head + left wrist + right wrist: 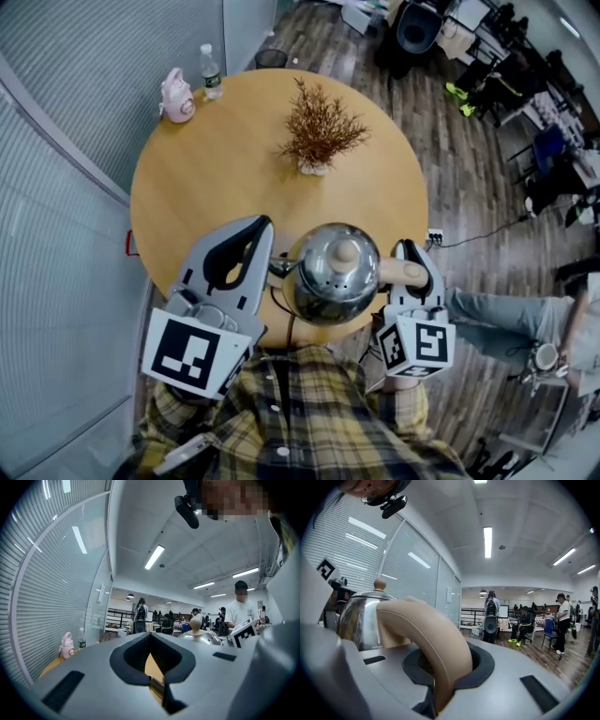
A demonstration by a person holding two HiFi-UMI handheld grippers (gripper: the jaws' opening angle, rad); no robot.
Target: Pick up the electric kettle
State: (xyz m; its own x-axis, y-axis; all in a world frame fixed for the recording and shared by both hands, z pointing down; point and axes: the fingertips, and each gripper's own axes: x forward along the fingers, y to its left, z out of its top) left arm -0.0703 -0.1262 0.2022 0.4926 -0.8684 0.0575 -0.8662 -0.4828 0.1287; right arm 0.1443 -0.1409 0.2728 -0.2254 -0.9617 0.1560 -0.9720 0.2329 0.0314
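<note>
Right hand-held gripper [440, 670] clamps handle [433, 632]; overhead shows table [206, 169]

Bare tabletop [216, 178] runs ahead of your left gripper [261, 230], open up to the pink bottle [176, 97] and the water bottle [211, 73] at the far left rim. The dried plant [319, 131] stands mid-table, straight beyond the kettle [333, 272], with room to pass on either side of it. The kettle fills the gap between your two grippers, so there's no way through there. Your right gripper [410, 251] is at the table's right edge, with open floor [469, 187] past it and a seated person's legs [497, 319] near. The blinds wall [56, 187] is close on your left.
</note>
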